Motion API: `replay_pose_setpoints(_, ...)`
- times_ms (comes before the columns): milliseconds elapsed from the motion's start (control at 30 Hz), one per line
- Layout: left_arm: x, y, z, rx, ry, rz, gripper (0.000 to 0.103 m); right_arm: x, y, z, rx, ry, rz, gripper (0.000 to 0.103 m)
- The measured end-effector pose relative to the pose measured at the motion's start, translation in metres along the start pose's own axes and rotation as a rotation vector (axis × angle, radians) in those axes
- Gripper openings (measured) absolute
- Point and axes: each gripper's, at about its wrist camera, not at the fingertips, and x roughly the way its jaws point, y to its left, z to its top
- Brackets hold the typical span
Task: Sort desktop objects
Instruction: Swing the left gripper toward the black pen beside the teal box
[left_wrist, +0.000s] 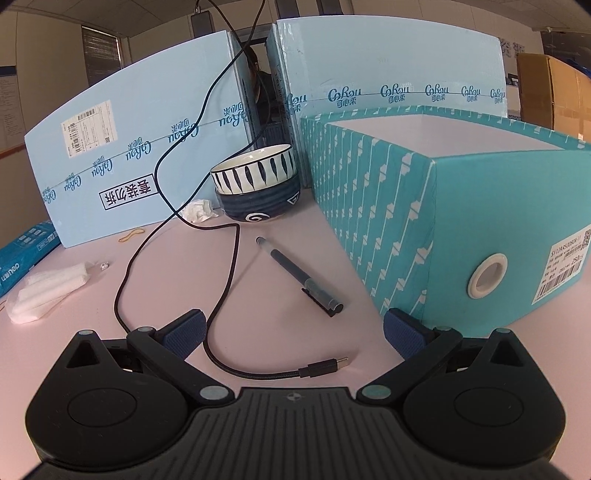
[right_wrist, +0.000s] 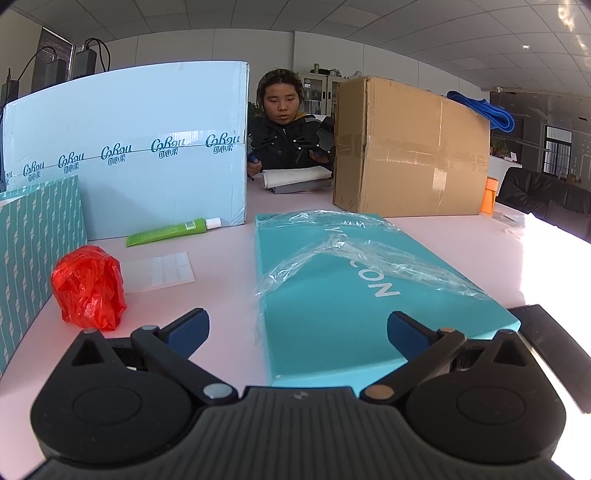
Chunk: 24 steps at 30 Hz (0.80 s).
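My left gripper (left_wrist: 293, 334) is open and empty above the pink table. A black USB cable (left_wrist: 229, 280) loops between its fingers, its plug (left_wrist: 325, 366) lying near the gripper. A dark pen (left_wrist: 299, 277) lies just ahead. An open teal storage box (left_wrist: 406, 206) stands to the right. My right gripper (right_wrist: 297, 332) is open and empty over the near end of a flat teal box (right_wrist: 332, 314) that bears clear plastic wrap (right_wrist: 354, 254). A crumpled red plastic bag (right_wrist: 88, 288) lies to the left, a green tube (right_wrist: 166, 231) and a white label sheet (right_wrist: 159, 271) beyond it.
Two stacked bowls (left_wrist: 256, 184), crumpled tissue (left_wrist: 199, 210), a rubber band (left_wrist: 131, 234), folded white tissues (left_wrist: 44, 291) and a blue packet (left_wrist: 26, 251) lie ahead on the left. Light blue cartons (left_wrist: 147, 155) wall the back. A brown carton (right_wrist: 410, 147) and a seated person (right_wrist: 282, 122) are behind.
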Motion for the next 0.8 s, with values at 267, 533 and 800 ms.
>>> replay_pose_setpoints(267, 0.002, 0.002, 0.003, -0.126, 0.085, 0.074, 0.103, -0.001, 0.000, 0.000, 0.001, -0.003, -0.006, 0.103)
replay_pose_setpoints(533, -0.022, -0.011, 0.008, -0.098, -0.046, 0.158, 0.103, -0.003, -0.001, 0.000, 0.009, -0.015, -0.001, 0.103)
replay_pose_setpoints(800, -0.043, -0.022, 0.021, -0.078, -0.170, 0.227, 0.103, -0.005, 0.000, 0.000, 0.003, -0.020, -0.006, 0.103)
